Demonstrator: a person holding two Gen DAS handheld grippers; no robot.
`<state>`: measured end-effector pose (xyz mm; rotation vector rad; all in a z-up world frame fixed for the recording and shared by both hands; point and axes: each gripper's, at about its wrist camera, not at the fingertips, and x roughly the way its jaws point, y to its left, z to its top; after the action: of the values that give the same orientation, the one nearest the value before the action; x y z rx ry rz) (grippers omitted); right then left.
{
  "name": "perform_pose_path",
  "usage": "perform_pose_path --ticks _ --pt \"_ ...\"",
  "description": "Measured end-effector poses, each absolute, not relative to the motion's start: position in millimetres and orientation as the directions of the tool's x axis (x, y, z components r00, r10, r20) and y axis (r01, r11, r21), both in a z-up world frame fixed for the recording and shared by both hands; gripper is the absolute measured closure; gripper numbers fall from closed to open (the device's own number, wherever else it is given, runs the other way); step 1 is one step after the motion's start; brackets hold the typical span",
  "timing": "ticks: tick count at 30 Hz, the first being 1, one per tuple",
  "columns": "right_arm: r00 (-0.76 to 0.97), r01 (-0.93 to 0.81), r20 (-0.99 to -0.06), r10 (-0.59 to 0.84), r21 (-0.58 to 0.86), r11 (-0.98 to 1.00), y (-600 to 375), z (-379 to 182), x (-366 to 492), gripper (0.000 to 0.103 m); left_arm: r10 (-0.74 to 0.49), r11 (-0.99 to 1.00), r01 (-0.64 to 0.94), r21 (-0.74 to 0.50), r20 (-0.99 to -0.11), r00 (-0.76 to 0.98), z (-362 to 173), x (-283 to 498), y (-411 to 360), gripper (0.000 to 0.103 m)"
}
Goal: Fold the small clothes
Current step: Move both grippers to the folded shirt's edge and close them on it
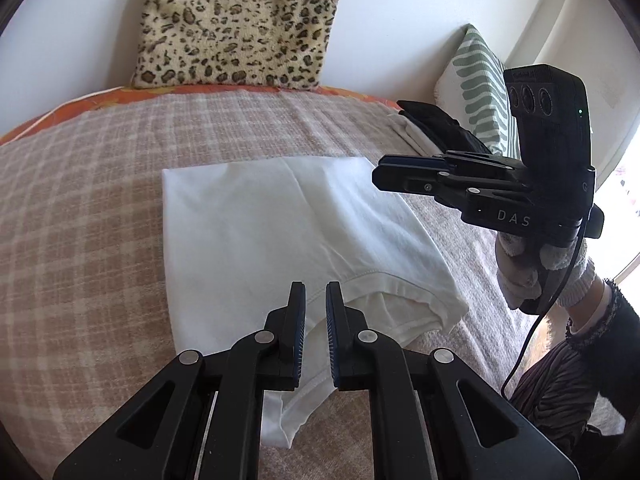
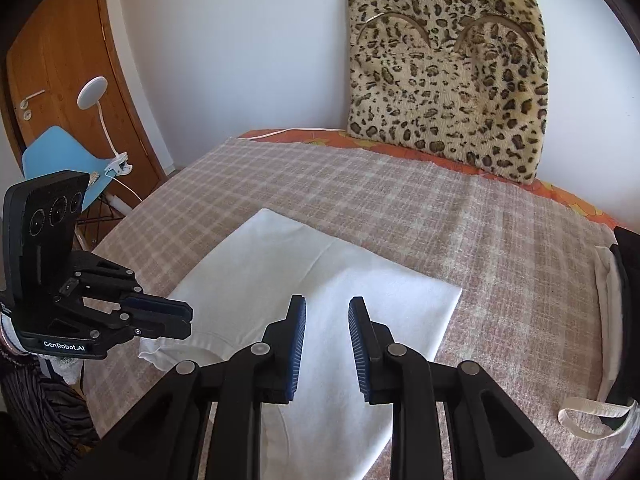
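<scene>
White garment, long axis running away from left gripper; it hovers nearest, nearly closed, empty; right gripper parted, empty.

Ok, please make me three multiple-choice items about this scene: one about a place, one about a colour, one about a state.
1. Where is the leopard cushion?
A) on the floor
B) leaning upright at the far edge of the bed
C) under the bed

2. What colour is the garment spread on the bed?
A) white
B) black
C) blue

3. How are the fingers of the right gripper?
A) clamped on the garment
B) holding the cushion
C) apart, with nothing between them

Answers: 1 B, it stands against the wall; 2 A, it is plain white all over; 3 C, the right wrist view shows a clear gap above the cloth.
</scene>
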<state>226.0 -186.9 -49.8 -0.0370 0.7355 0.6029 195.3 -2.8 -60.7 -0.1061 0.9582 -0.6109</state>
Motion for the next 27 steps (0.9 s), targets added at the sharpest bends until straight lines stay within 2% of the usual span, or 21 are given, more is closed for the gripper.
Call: perform_pose_path --ticks 3,8,12,16,18,22,27 --pt "0.552 -0.549 -0.661 0.509 0.172 0.818 -167.6 -56.9 243.9 0.08 -0.51 0.839 0.436 -0.327 -0.753 0.416 -68.3 197.5 -4.6 0.094" --pt "0.451 -0.522 -0.767 0.458 0.189 0.831 -155.8 -102.7 264.6 0.081 -0.482 0.85 0.42 -0.318 -0.79 0.379 -85.1 196.1 3.1 0.094" --pt "0.441 -0.53 -0.736 0.514 0.249 0.811 -173.7 -87.1 253.6 0.079 -0.484 0.849 0.417 -0.326 -0.797 0.362 -86.8 192.5 16.1 0.094" --pt "0.539 -0.497 -0.632 0.557 0.296 0.816 -206.6 -64.9 248.6 0.069 -0.513 0.854 0.346 -0.388 -0.737 0.44 -65.3 210.6 35.0 0.094" --pt "0.549 -0.437 -0.614 0.567 0.368 0.821 -220.0 -66.2 261.3 0.067 -0.531 0.847 0.31 -0.432 -0.714 0.457 -61.1 226.1 39.0 0.094" --pt "0.562 -0.387 -0.63 0.535 0.372 0.844 -217.6 -76.1 282.2 0.07 -0.558 0.83 0.287 -0.478 -0.698 0.45 -66.4 255.6 29.3 0.092" --pt "0.545 -0.398 -0.691 0.474 0.284 0.872 -195.0 -88.2 293.0 0.073 -0.499 0.867 0.272 -0.418 -0.736 0.457 -82.2 288.2 11.2 0.092"
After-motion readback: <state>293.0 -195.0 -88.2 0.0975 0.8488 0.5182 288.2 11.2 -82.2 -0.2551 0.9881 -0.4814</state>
